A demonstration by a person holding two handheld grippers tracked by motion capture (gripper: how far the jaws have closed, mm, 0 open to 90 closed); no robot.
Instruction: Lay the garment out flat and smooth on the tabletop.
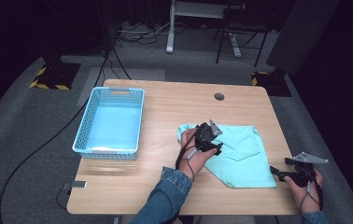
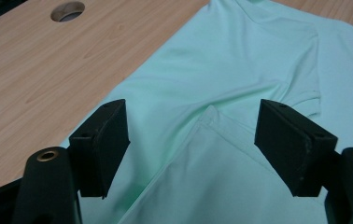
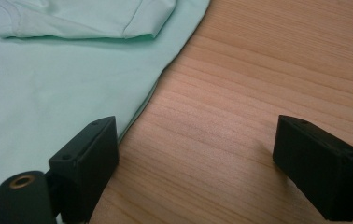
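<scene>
A wooden table point(image 1: 165, 186) holds a light blue basket point(image 1: 110, 122) on its left side and a folded mint-green T-shirt point(image 1: 242, 154) on its right side. The left gripper point(image 1: 208, 140) sits over the shirt's left part with its jaws wide apart, cloth under them but nothing pinched. The right gripper point(image 1: 282, 173) rests near the shirt's right near corner, jaws wide apart over bare wood, holding nothing.

The person is wearing a blue denim sleeve point(image 1: 167, 196) on the left arm. Both grippers are showing blocky black fingers point(image 2: 102, 147), brass-ringed screw holes, thin black cables and grey three-cornered plates point(image 1: 311, 158).
</scene>
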